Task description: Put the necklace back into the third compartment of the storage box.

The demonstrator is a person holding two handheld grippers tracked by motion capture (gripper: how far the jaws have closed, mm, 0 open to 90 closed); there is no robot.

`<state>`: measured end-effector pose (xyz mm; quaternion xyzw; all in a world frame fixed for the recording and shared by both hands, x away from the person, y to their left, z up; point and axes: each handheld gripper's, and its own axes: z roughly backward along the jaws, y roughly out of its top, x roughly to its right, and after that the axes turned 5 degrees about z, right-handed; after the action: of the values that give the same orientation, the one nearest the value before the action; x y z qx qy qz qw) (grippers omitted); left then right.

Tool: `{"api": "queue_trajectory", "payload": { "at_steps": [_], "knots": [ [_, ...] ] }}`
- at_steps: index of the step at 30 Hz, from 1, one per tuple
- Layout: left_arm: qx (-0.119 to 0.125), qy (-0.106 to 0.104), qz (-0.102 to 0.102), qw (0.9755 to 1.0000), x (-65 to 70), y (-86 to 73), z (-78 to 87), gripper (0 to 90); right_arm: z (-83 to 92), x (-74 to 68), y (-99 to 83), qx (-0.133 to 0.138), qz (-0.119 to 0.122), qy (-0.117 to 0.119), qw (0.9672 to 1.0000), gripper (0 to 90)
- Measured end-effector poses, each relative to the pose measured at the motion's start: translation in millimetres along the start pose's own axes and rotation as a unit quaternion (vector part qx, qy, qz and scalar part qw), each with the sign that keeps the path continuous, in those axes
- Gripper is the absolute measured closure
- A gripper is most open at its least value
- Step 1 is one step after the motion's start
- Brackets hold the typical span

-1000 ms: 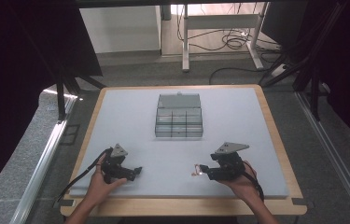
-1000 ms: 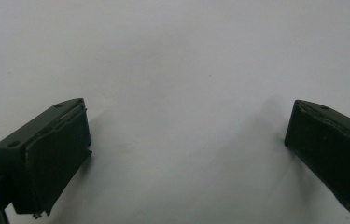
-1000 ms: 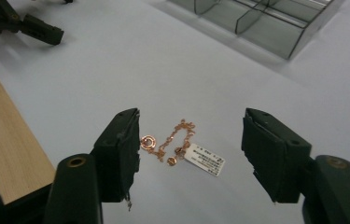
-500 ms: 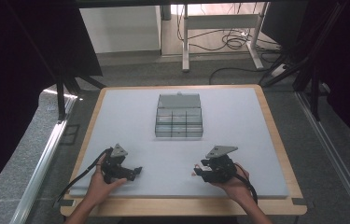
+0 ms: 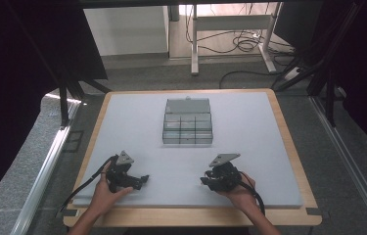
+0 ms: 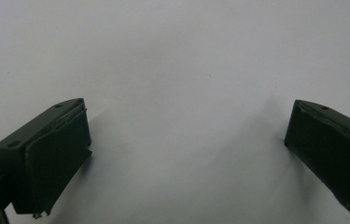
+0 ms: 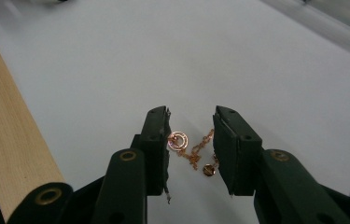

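Right tool (image 7: pixel 191 133): we see jaws closing around copper chain (image 7: pixel 193 151), not yet gripping | left tool (image 6: pixel 186 154): released, over bare surface (image 6: pixel 177 60)

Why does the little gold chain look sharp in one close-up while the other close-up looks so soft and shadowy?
In the right gripper view the copper-coloured chain lies near the focus, between the right gripper jaws, under even light. In the left gripper view the left gripper faces bare white mat, so there is little detail, and soft shadows trail beside each jaw. The high view is dark at its edges.
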<state>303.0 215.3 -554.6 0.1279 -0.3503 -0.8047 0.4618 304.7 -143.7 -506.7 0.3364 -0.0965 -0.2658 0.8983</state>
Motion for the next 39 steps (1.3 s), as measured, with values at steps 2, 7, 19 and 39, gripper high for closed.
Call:
{"api": "queue_trajectory", "payload": {
  "at_steps": [2, 7, 19, 39],
  "knots": [
    [0.000, 0.000, 0.000, 1.0000, 0.0, 0.0, 0.0, 0.0, -0.9, -0.2, 0.1, -0.001, 0.002, 0.001, 1.0000, 64.8],
    [0.000, 0.000, 0.000, 1.0000, 0.0, 0.0, 0.0, 0.0, -7.5, -2.2, 0.9, -0.012, 0.007, 0.006, 0.9999, 66.8],
    [0.000, 0.000, 0.000, 1.0000, 0.0, 0.0, 0.0, 0.0, -15.6, -5.3, 0.8, -0.030, 0.017, 0.004, 0.9994, 71.6],
    [0.000, 0.000, 0.000, 1.0000, 0.0, 0.0, 0.0, 0.0, -14.7, -7.0, 4.6, -0.033, 0.009, -0.010, 0.9994, 84.0]
  ]
}}
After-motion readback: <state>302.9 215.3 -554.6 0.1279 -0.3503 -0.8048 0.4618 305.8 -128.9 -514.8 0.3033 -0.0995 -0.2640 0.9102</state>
